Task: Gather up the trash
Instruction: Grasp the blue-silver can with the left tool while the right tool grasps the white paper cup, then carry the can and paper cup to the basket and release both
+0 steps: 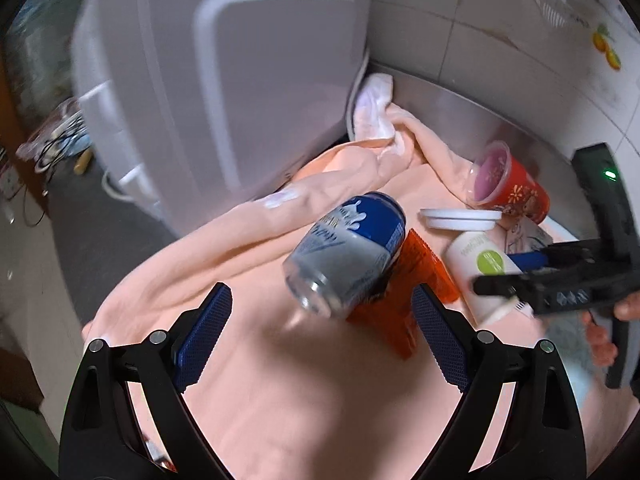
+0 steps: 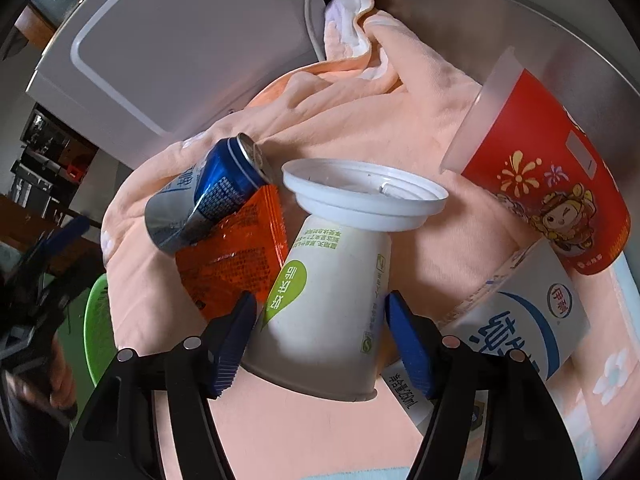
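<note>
Right gripper (image 2: 320, 334) jaws around white cup (image 2: 324, 300), contact unclear; milk carton (image 2: 520, 320) right-view only; left gripper (image 1: 322, 334) jaws wide, empty.

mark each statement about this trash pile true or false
1. The can stands upright. False: it lies tilted on the orange packet.
2. The white cup sits between the right claw fingers. True.
3. The left claw holds the can. False: it is open and empty.
4. The red cup lies on its side. True.
5. The cloth is green. False: it is peach.
</note>
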